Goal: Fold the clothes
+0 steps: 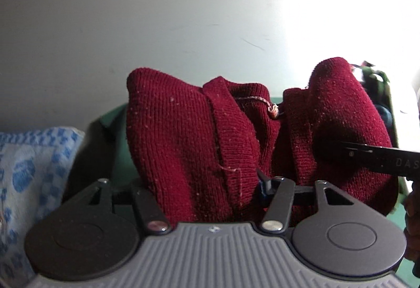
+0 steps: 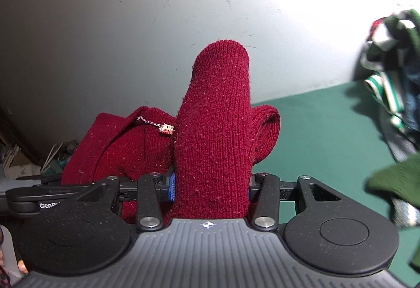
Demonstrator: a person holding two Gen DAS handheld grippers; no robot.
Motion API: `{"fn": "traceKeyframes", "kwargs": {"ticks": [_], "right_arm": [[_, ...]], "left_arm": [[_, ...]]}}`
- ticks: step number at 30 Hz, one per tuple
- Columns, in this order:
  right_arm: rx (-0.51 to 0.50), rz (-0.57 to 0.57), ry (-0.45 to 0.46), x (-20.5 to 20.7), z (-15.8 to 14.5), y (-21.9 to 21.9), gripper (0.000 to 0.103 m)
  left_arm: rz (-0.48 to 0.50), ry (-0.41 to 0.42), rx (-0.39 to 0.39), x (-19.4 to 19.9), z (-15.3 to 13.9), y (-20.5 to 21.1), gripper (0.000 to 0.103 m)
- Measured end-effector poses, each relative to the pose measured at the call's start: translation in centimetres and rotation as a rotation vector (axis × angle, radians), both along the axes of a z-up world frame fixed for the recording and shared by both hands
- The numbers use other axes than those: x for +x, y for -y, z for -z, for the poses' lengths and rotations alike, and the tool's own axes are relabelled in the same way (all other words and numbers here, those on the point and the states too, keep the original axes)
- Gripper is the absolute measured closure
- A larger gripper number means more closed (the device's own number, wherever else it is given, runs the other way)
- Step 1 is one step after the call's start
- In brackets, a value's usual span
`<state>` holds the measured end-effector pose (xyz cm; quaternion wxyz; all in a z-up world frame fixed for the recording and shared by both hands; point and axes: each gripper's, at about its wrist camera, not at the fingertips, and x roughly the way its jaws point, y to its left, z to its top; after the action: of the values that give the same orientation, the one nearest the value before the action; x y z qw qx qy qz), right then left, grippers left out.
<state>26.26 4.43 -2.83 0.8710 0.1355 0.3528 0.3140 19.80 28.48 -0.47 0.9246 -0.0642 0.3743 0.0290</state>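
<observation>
the left hand-held gripper (image 1: pixel 210 183) is clamped on a thick bunch of the dark red knit sweater (image 1: pixel 189 135), which fills the gap between its jaws and stands up toward 12 o'clock in the left wrist view. the right hand-held gripper (image 2: pixel 210 183) grips another folded part of the same sweater (image 2: pixel 218 135), the cloth pinched between its blue pads (image 2: pixel 171 187) and rising as a rounded column toward 12 o'clock. a small tag on a string (image 2: pixel 166 128) hangs at the sweater's neckline, at about 10 o'clock of that column. the green worktop (image 2: pixel 315 125) shows at 3 o'clock, with a heap of green, white and dark clothes (image 2: pixel 393 72) at its 2 o'clock edge. in the left wrist view a blue and white patterned cloth (image 1: pixel 31 172) lies at 9 o'clock
</observation>
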Motion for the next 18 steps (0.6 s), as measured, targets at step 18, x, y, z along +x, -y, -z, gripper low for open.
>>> {"fn": "traceKeyframes", "kwargs": {"ticks": [18], "right_arm": [[-0.038,0.040,-0.022,7.8,5.0,-5.6,0.057]], "left_arm": [[-0.029,-0.054,-0.002,9.3,5.8,-5.6,0.043]]}}
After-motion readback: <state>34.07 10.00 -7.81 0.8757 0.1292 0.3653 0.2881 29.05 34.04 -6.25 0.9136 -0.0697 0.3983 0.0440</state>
